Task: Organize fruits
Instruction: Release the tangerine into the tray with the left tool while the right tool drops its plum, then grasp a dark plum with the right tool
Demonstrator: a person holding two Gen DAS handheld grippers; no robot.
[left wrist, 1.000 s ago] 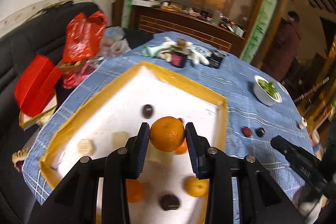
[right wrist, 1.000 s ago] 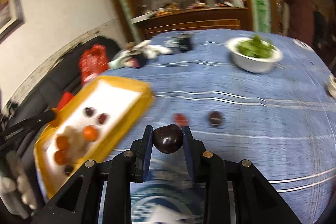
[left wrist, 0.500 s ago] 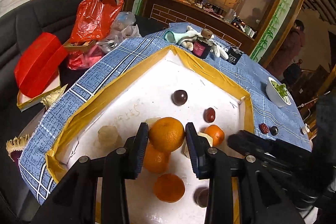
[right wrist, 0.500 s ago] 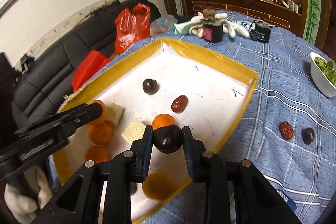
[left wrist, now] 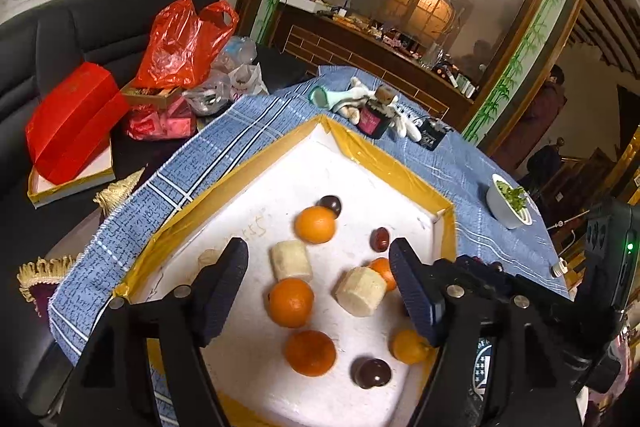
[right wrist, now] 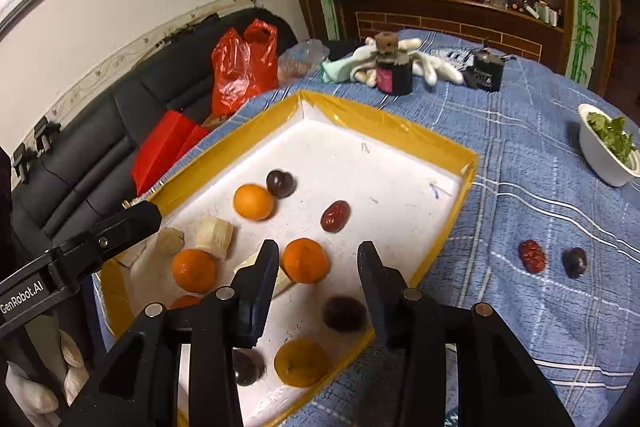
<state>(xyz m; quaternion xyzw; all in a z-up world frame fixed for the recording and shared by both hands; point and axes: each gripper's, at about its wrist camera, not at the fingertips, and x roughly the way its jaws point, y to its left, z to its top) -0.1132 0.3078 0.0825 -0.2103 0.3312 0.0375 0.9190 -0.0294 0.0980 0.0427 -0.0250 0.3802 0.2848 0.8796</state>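
A white tray with a yellow rim [left wrist: 384, 163] [right wrist: 400, 131] lies on the blue checked tablecloth. It holds several oranges, dark plums, a red date [right wrist: 335, 215] and pale banana pieces. My left gripper [left wrist: 320, 267] is open and empty above the tray; an orange [left wrist: 315, 224] lies beyond its fingers. My right gripper [right wrist: 318, 267] is open and empty over the tray's near right part; a dark plum [right wrist: 345, 313], blurred, sits below its fingers. A red date [right wrist: 532, 255] and a dark plum [right wrist: 575, 262] lie on the cloth right of the tray.
A white bowl of greens [right wrist: 608, 147] stands at the right. A dark jar [right wrist: 394, 75], white gloves and a black box [right wrist: 488, 71] sit behind the tray. Red bags [left wrist: 176, 43] and a red box [left wrist: 72, 131] lie on the black sofa to the left.
Both grippers have opened. The left one let go of its orange and the right one its dark plum; both fruits now lie in the tray.
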